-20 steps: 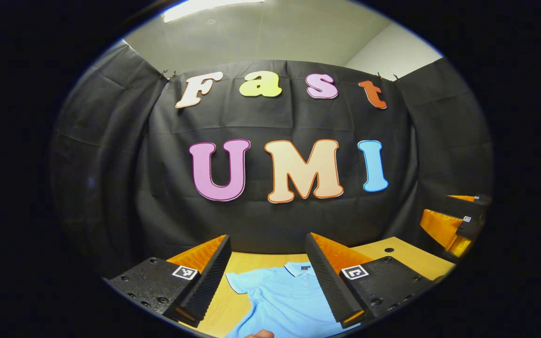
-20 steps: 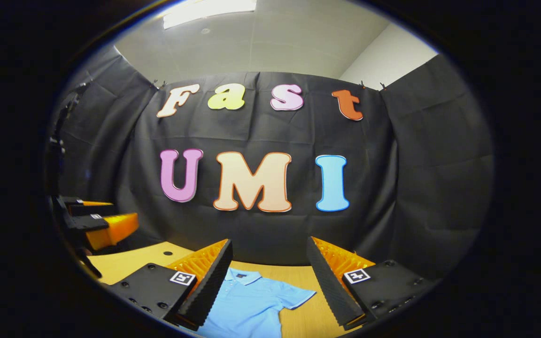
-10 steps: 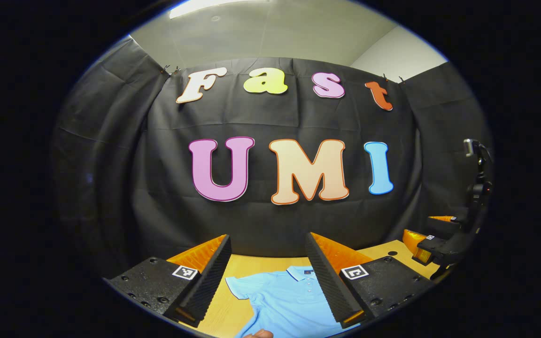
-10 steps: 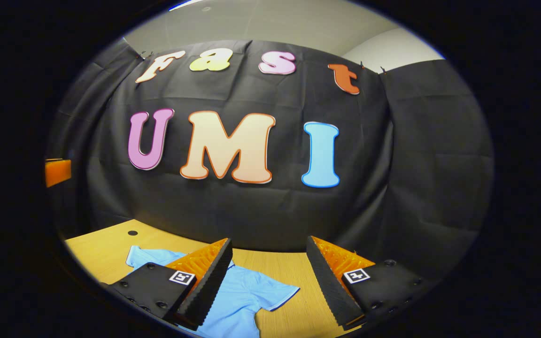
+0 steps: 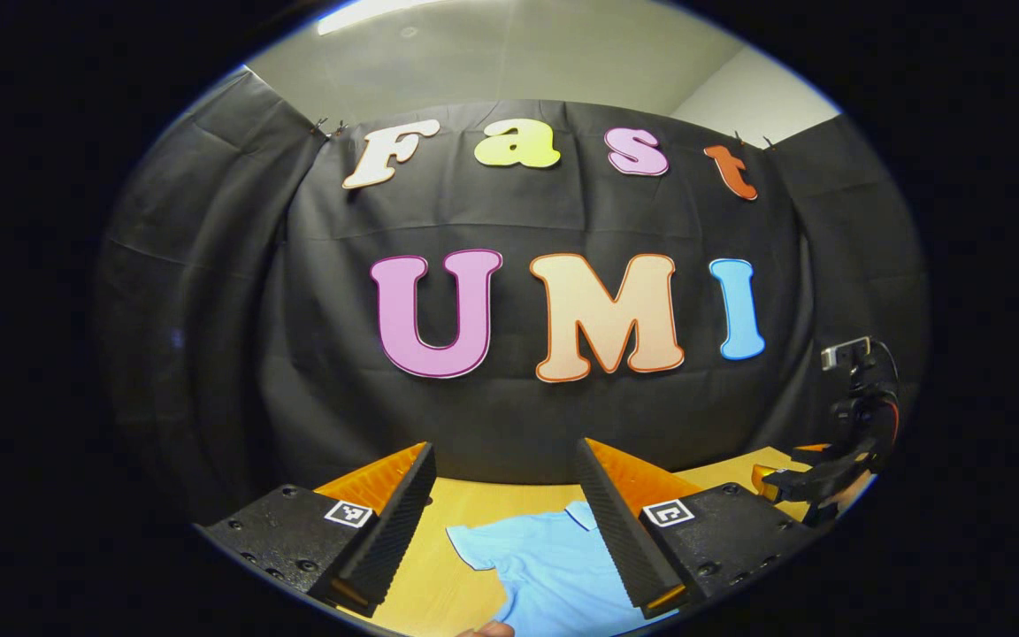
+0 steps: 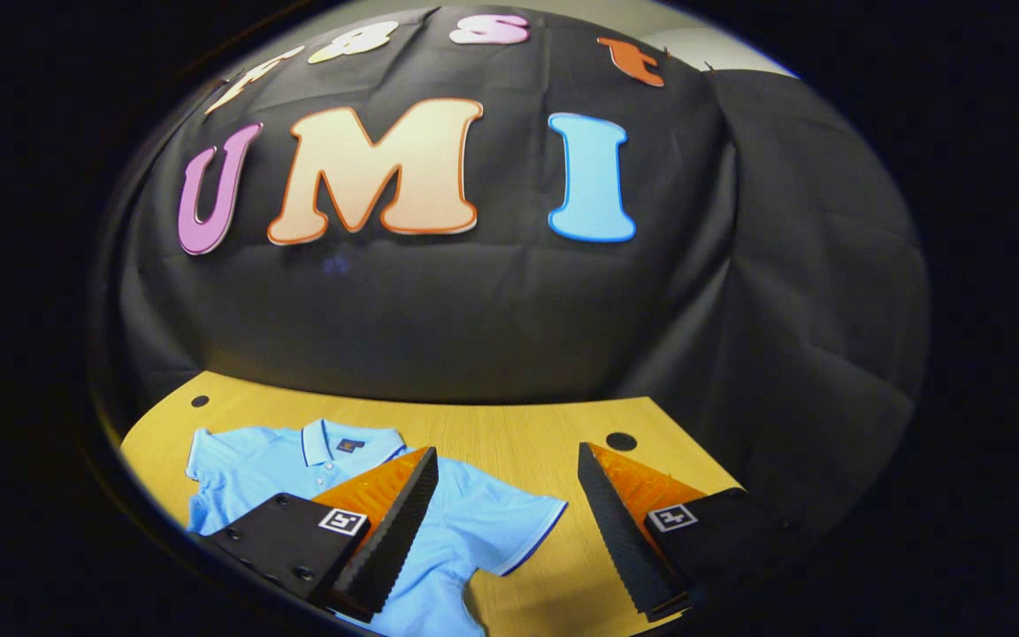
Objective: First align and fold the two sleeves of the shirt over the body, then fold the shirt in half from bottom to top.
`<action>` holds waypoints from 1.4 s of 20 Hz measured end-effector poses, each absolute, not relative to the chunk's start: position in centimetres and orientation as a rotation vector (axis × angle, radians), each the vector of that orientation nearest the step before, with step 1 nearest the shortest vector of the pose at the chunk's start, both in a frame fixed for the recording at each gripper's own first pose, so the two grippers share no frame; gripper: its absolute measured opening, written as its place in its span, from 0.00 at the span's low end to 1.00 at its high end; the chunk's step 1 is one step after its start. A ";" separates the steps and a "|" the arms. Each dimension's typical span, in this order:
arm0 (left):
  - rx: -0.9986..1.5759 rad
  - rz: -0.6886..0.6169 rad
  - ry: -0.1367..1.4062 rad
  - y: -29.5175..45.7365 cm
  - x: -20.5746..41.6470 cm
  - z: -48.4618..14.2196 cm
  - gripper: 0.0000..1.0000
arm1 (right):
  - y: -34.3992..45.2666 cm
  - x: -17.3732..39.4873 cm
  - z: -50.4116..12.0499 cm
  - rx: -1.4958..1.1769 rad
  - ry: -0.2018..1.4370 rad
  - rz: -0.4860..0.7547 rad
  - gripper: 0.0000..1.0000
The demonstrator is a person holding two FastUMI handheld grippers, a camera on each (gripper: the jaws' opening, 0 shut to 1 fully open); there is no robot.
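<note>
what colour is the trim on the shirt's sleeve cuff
A thin dark blue line edges the sleeve cuff of the light blue polo shirt, clearest in the right gripper view.

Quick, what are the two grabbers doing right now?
Left gripper: open, holding nothing, above the shirt.
Right gripper: open, holding nothing, over the shirt's sleeve.

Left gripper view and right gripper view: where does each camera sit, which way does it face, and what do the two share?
Left gripper view: rides the left hand-held gripper, facing the booth wall nearly level; its open fingers frame the blue shirt; the right hand-held gripper shows at the right edge.
Right gripper view: rides the right hand-held gripper, tilted down at the wooden table; its open fingers straddle the shirt's sleeve.
Shared: the shirt, the table and the wall.
</note>
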State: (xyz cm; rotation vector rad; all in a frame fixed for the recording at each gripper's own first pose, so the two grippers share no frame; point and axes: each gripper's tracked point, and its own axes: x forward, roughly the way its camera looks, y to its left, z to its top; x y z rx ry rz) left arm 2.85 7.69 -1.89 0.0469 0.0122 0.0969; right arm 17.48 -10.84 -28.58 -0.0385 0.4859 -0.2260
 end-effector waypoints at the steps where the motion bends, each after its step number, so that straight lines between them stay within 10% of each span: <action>1: 0.053 0.103 0.017 8.2 3.2 -2.0 0.94 | -11.2 17.9 -30.1 -0.044 0.512 -0.237 0.99; 23: 0.059 0.111 0.099 11.1 6.3 -5.3 0.94 | -13.7 18.1 -47.0 0.138 0.920 -0.351 0.96; 28: 0.058 0.098 0.105 11.0 6.5 -5.5 0.94 | -11.9 18.7 -46.6 0.151 0.895 -0.308 0.08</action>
